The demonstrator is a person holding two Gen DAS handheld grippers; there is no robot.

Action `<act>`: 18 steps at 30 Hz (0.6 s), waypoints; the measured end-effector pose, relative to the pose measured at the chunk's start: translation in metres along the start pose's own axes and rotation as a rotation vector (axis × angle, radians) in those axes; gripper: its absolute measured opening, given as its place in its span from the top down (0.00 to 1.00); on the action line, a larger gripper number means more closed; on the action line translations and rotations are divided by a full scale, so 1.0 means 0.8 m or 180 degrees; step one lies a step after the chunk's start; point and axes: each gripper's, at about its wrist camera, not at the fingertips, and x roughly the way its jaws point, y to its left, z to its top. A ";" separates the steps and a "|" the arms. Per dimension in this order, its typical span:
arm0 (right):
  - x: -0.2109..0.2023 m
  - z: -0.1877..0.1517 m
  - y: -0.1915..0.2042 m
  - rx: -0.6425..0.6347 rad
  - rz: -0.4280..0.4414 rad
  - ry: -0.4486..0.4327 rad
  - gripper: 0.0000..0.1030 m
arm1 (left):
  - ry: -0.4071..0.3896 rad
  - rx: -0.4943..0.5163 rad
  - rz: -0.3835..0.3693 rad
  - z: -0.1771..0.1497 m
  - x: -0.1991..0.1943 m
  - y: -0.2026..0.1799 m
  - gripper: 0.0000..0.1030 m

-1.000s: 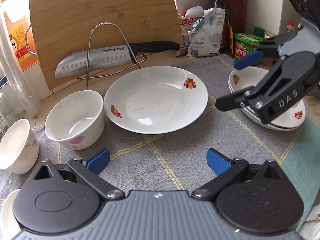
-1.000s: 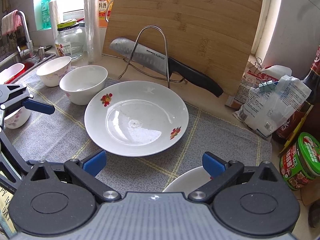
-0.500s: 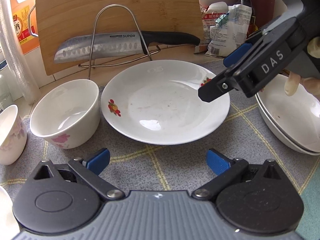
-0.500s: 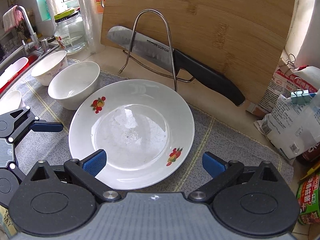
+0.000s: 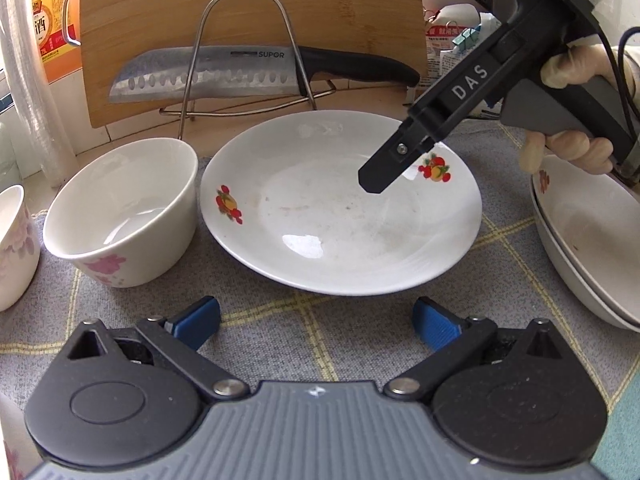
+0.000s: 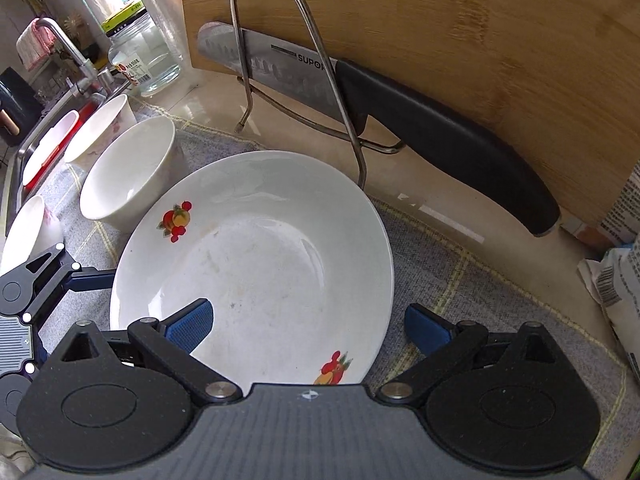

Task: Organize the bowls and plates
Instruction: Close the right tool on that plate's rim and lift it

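Note:
A white plate with fruit prints [image 5: 340,208] [image 6: 256,264] lies on the grey mat. My right gripper [image 6: 306,326] is open and hangs over the plate's near right rim, one finger above the plate, the other outside it. It shows in the left wrist view [image 5: 404,156] above the plate. My left gripper [image 5: 316,322] is open and empty, just short of the plate's near edge. A white bowl with pink flowers [image 5: 120,212] [image 6: 128,172] stands left of the plate. Stacked white plates [image 5: 588,248] sit at the right.
A knife [image 5: 256,70] rests in a wire rack [image 5: 244,56] against a bamboo board [image 6: 440,28] behind the plate. More bowls [image 6: 100,132] stand at the left by the sink [image 6: 36,148]. Food packets [image 6: 620,272] lie at the right.
My right gripper has moved forward and down over the plate's right rim. My left gripper has moved closer to the plate's near edge. Both stay open.

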 end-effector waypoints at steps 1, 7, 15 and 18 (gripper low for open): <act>0.001 0.002 -0.001 -0.0013 0.0036 -0.0011 0.00 | -0.0004 -0.0004 -0.0002 0.000 0.001 0.000 0.01; 0.009 0.017 0.001 -0.0138 0.0193 0.0008 0.00 | -0.0038 0.0002 -0.0009 0.001 0.002 0.000 0.01; 0.016 0.030 0.002 -0.0224 0.0284 0.0029 0.00 | -0.0095 0.0066 -0.0056 0.002 0.005 0.003 0.01; 0.017 0.034 0.000 -0.0195 0.0316 0.0040 0.00 | -0.0119 0.0119 -0.0075 0.003 0.007 0.004 0.01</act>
